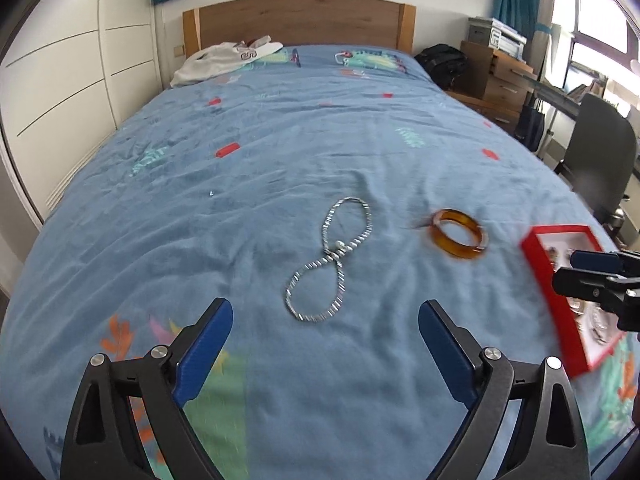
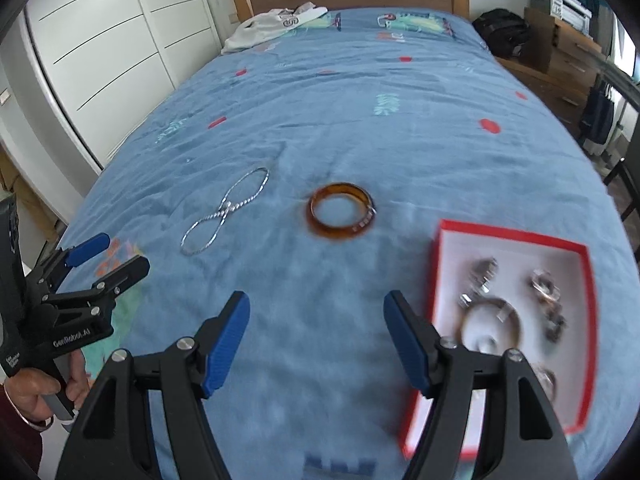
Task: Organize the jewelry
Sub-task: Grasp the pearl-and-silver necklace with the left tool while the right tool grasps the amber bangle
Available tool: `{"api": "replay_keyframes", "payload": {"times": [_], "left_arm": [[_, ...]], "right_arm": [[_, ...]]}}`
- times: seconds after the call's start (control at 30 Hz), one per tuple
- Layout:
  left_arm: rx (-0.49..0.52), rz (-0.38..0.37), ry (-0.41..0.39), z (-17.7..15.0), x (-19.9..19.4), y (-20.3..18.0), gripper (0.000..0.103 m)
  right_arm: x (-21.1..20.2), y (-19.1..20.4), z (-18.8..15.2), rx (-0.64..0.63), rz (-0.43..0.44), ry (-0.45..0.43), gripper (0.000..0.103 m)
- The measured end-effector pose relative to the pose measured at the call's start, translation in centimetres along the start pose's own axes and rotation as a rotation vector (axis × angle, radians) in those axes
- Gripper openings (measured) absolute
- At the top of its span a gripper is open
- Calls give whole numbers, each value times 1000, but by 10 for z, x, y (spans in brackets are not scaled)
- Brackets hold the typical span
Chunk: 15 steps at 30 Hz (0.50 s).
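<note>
Near the foot edge of the bed (image 1: 168, 184), I hold the left claw (image 1: 325, 322) wide open and empty just short of the silver necklace (image 1: 330, 258), the right claw (image 2: 316, 320) open beside the red box (image 2: 516, 236), so next I judge a low pinch.

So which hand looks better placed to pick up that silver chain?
Probably the left gripper: it is open with the chain lying just ahead between its fingers. The right gripper sits nearer the red box and the bangle.
</note>
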<state>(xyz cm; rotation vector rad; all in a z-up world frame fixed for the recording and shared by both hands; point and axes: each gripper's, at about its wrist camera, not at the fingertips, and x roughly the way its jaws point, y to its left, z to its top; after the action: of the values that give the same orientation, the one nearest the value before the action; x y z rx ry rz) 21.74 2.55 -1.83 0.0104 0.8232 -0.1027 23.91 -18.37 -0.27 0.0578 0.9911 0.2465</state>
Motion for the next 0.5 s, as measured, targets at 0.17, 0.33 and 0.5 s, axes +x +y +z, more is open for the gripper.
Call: {"api": "replay_keyframes", "payload": {"times": [0.17,0.33,0.5], "left_arm": [[33,1,40,13,49,7,93],[48,-3,66,20,86,8,93],[49,-10,80,23,110,8,93]], "right_arm": [[54,-6,26,20,-17,30,69],[94,-13,49,35,-43,35,69],[116,-17,61,42,-41,40,69]]}}
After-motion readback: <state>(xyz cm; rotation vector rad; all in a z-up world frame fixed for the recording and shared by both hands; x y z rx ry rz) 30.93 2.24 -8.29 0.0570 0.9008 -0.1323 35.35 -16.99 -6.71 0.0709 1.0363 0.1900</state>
